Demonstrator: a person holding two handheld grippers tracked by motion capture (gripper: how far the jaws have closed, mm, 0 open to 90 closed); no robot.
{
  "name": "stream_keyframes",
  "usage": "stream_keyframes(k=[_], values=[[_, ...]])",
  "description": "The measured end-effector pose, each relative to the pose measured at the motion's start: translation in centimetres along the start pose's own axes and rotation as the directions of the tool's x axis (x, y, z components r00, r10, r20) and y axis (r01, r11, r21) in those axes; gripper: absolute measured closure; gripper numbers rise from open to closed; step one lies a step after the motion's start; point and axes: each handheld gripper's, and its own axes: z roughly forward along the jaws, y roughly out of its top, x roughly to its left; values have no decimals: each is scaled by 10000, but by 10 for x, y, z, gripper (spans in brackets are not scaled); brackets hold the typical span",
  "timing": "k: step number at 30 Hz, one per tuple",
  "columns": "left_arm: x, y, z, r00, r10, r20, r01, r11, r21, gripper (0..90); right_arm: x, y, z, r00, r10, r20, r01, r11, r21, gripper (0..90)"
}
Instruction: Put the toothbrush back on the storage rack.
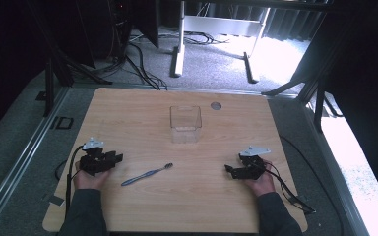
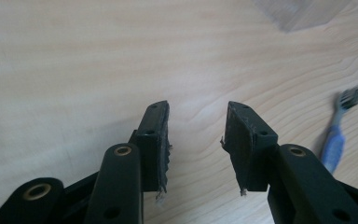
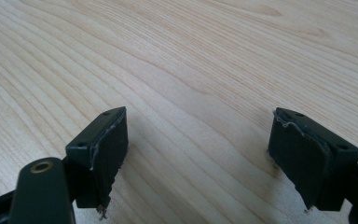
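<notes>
A blue-grey toothbrush [image 1: 146,174] lies flat on the wooden table [image 1: 187,211], bristle end toward the right. My left gripper [image 1: 112,160] rests low at the table's left, just left of the brush handle, jaws apart with bare wood between them. In the left gripper view the toothbrush [image 2: 338,133] lies to the right of the open jaws of my left gripper [image 2: 196,126]. My right gripper [image 1: 230,170] sits at the table's right, pointing left, open. In the right gripper view the right gripper [image 3: 198,135] has wide-spread jaws over bare wood. A clear plastic box [image 1: 185,124] stands at mid-table, farther back.
A small round grey disc [image 1: 216,105] sits in the tabletop behind the box. A corner of the clear box [image 2: 298,14] appears at the top of the left gripper view. Cables trail off both table sides. Beyond the table are stand legs and floor cables.
</notes>
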Motion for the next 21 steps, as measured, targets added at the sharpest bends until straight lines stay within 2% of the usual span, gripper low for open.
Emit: stream_keyframes(k=[3,4,5,7,8,9,12,17,21], values=[[-6,8,-8,9996,280,-71,-281,9995,-155,582,0,0,0,10000,2,2,-2,10000,1,195],[-11,13,-14,9983,584,-74,-586,9979,-260,570,0,0,0,10000,-5,8,5,10000,-1,195],[-11,13,-14,9983,584,-74,-586,9979,-260,564,0,0,0,10000,-3,7,3,10000,0,196],[-20,21,-22,9947,1015,-166,-1020,9944,-290,553,0,0,0,10000,-2,30,2,10000,-4,197],[-20,21,-22,9947,1015,-166,-1020,9944,-290,549,0,0,0,10000,-2,30,2,10000,-4,197],[-24,26,-25,9925,1207,-172,-1211,9924,-222,545,1,0,0,10000,6,28,-6,10000,-8,197],[-27,30,-28,9907,1341,-248,-1345,9908,-167,530,1,0,0,10000,2,35,-2,10000,0,197],[-32,40,-32,9885,1509,-131,-1511,9884,-177,521,1,0,-1,10000,14,31,-14,10000,8,197],[-39,46,-36,9820,1878,-189,-1881,9820,-172,553,1,0,-1,10000,-1,31,1,10000,14,196]])
